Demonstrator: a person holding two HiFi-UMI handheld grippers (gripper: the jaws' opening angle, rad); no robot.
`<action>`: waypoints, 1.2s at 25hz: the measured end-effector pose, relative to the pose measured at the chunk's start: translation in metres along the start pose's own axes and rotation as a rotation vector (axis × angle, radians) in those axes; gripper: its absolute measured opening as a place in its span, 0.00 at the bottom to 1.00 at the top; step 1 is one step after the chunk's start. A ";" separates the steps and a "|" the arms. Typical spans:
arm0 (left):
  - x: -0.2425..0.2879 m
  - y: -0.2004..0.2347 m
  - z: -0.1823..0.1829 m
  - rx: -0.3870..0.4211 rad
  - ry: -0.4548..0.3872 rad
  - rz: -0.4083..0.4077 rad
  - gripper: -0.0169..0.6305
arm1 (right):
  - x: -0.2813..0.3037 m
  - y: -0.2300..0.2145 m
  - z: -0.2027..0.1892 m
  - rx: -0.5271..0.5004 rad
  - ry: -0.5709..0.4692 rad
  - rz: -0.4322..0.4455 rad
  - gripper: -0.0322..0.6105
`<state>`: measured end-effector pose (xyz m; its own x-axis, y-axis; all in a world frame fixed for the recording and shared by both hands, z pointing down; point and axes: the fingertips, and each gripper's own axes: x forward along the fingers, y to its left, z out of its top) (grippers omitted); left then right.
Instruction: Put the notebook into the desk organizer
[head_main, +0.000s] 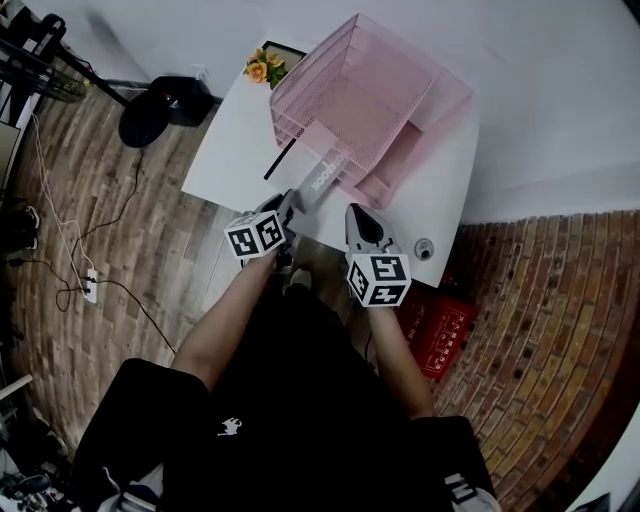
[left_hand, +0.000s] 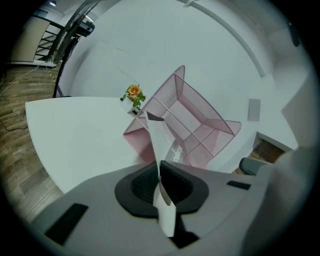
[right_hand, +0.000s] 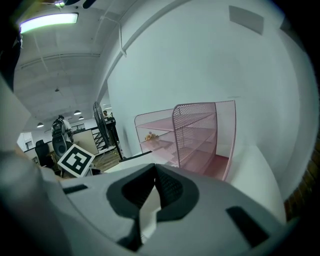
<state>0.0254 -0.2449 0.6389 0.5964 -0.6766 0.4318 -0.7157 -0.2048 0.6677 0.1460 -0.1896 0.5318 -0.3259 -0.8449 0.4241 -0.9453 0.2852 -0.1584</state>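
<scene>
White desk (left_hand: 80, 135), notebook (left_hand: 161, 142) clamped in left gripper (left_hand: 160, 186), far end at organizer (left_hand: 200, 117), right gripper (right_hand: 156, 187) closed

free: table (head_main: 228, 152) left side | obstacles: desk organizer (head_main: 392, 88), flowers (head_main: 262, 68) behind

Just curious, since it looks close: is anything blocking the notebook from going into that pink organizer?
Nothing visible does. The notebook, clamped in the left gripper, points at the open pink organizer; the flowers sit off to its side.

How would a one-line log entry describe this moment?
left gripper: shut on notebook; notebook: far end at organizer; right gripper: shut, empty
</scene>
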 end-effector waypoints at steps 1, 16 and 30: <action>0.002 -0.002 0.001 -0.005 -0.004 -0.005 0.05 | 0.002 -0.001 0.000 0.002 0.003 -0.003 0.05; 0.026 -0.016 0.013 0.030 -0.013 -0.043 0.08 | 0.023 -0.009 -0.014 0.052 0.025 -0.021 0.05; 0.050 -0.018 0.019 0.121 0.007 -0.061 0.13 | 0.031 -0.013 -0.026 0.078 0.031 -0.039 0.05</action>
<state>0.0612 -0.2885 0.6372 0.6422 -0.6555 0.3974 -0.7166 -0.3295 0.6147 0.1476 -0.2079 0.5698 -0.2901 -0.8399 0.4587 -0.9539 0.2151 -0.2093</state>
